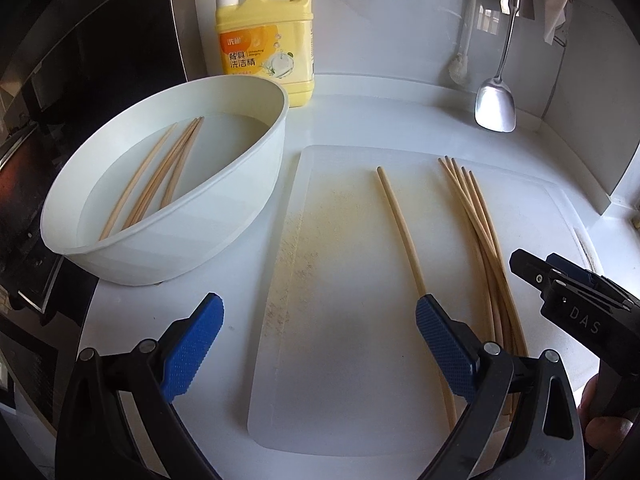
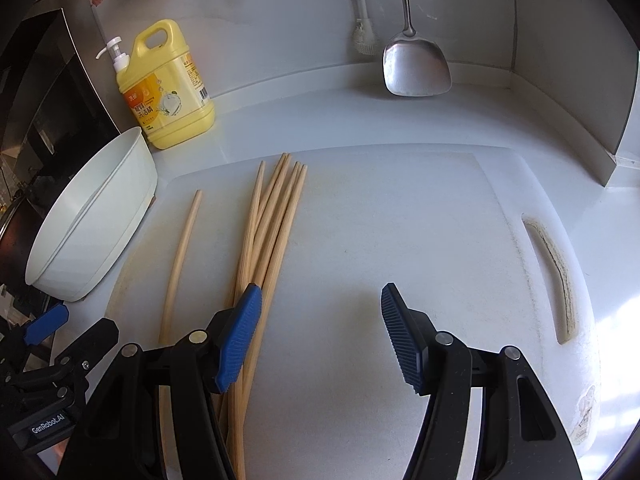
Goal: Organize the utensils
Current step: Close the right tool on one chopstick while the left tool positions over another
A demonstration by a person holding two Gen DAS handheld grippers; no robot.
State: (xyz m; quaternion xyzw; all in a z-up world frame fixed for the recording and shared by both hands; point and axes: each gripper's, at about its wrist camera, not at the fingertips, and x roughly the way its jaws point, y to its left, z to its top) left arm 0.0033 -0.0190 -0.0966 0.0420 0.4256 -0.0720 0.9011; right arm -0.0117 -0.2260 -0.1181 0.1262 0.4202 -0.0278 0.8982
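A white cutting board [image 1: 344, 320] [image 2: 400, 240] lies on the counter. A single wooden chopstick [image 1: 400, 228] [image 2: 182, 256] lies on it, apart from a bundle of several chopsticks [image 1: 480, 232] [image 2: 268, 236] to its right. A white basin [image 1: 224, 232] [image 2: 100, 220] of water at the left holds several more chopsticks [image 1: 160, 176]. My left gripper [image 1: 320, 344] is open above the board's near left part, its right finger over the single chopstick. My right gripper [image 2: 320, 336] is open and empty, its left finger over the bundle; it also shows in the left wrist view [image 1: 560, 284].
A yellow dish-soap bottle [image 1: 266, 40] [image 2: 168, 88] stands behind the basin. A metal spatula [image 1: 496, 100] [image 2: 416, 60] and a white brush [image 1: 460, 64] [image 2: 364, 36] hang on the back wall. A dark appliance [image 1: 80, 80] stands at the left.
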